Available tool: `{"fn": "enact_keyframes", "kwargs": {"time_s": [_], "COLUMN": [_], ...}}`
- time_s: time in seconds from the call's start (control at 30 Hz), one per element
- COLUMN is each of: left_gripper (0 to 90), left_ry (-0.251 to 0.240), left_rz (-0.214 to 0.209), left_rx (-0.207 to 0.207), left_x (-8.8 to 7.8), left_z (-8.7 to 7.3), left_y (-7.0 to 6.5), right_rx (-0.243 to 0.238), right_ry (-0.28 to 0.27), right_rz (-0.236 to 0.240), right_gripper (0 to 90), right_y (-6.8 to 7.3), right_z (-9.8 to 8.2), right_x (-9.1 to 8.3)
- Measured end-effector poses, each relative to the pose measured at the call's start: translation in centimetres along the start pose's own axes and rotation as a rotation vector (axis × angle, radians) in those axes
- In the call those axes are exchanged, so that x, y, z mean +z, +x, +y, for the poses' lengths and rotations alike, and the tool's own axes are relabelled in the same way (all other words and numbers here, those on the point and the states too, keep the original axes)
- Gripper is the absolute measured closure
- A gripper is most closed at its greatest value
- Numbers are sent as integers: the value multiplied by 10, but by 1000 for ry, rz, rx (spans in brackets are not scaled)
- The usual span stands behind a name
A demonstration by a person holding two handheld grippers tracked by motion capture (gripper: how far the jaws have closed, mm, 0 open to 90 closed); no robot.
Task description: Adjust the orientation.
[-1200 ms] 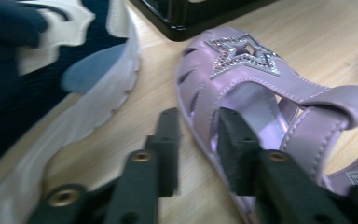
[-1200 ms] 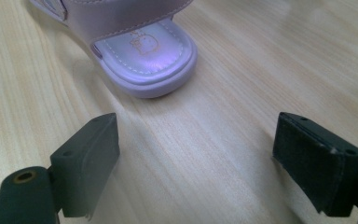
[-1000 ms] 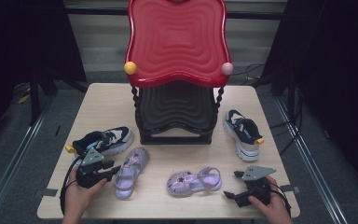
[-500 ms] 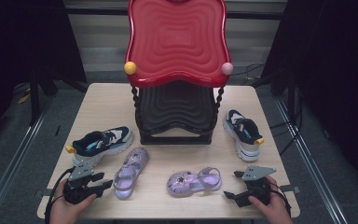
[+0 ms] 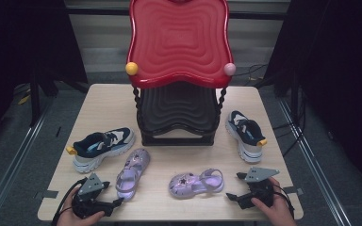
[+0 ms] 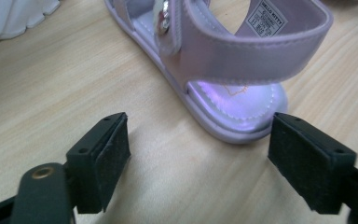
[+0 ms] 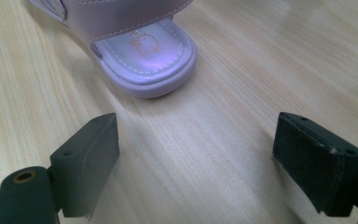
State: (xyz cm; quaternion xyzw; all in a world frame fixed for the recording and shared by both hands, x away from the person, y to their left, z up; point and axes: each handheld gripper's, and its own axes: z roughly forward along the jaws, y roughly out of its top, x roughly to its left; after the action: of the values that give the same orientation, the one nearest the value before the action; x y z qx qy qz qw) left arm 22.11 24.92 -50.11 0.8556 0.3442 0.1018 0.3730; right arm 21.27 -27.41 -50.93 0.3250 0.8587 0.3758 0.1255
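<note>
High view is showing the left lilac strappy plastic sandal lying near the front edge of the pale wooden tabletop, towards its front left corner, its long axis running from heel at the front to toe slanting away and rightward towards the black-and-red two-tier stand. The left gripper is sitting just short of that heel, nearly in line with the sandal's length, so a straight push forward would bring the jaws around the heel. In the left gripper view the heel is lying ahead of the tips, nearer the right-hand jaw, with nothing between them; the jaws have just been opening and are standing wide. The second lilac sandal is lying crosswise near the front edge, its heel pointing at the right gripper, which is also gaping wide and holding nothing, the heel ahead of its tips.
</note>
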Motion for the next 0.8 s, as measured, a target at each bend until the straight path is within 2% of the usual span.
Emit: {"fn": "enact_keyframes", "kwargs": {"time_s": [0.1, 0.2, 0.3, 0.4, 0.5, 0.53, 0.57, 0.63, 0.7, 0.8], "left_gripper": [188, 243, 272, 298, 295, 255, 255, 185, 162, 161], "left_ry": [-6, -11, -18, -29, -32, -36, -35, -16, -15, -15], "left_rz": [-13, -17, -15, 12, 25, 19, 13, 15, 8, 11], "left_rx": [4, 4, -12, -44, -46, -50, -42, -10, 14, 19], "left_x": [0, -2, -5, -10, -13, -12, -12, -10, -7, -1], "left_z": [-1, -2, -4, -9, -12, -12, -12, -12, -10, -4], "left_y": [1, 1, 5, 10, 12, 11, 10, 6, 1, -2], "right_rx": [0, 0, 0, 0, 0, 0, 0, 0, 0, -3], "right_ry": [0, 0, 0, 0, 0, 0, 0, 0, 0, -2], "right_rz": [0, 0, 0, 0, 0, 0, 0, 0, 0, 1], "right_gripper": [139, 139, 139, 139, 139, 139, 139, 139, 139, 139], "right_y": [0, 0, 0, 0, 0, 0, 0, 0, 0, 0], "right_z": [0, 0, 0, 0, 0, 0, 0, 0, 0, 0], "right_x": [0, 0, 0, 0, 0, 0, 0, 0, 0, 0]}}
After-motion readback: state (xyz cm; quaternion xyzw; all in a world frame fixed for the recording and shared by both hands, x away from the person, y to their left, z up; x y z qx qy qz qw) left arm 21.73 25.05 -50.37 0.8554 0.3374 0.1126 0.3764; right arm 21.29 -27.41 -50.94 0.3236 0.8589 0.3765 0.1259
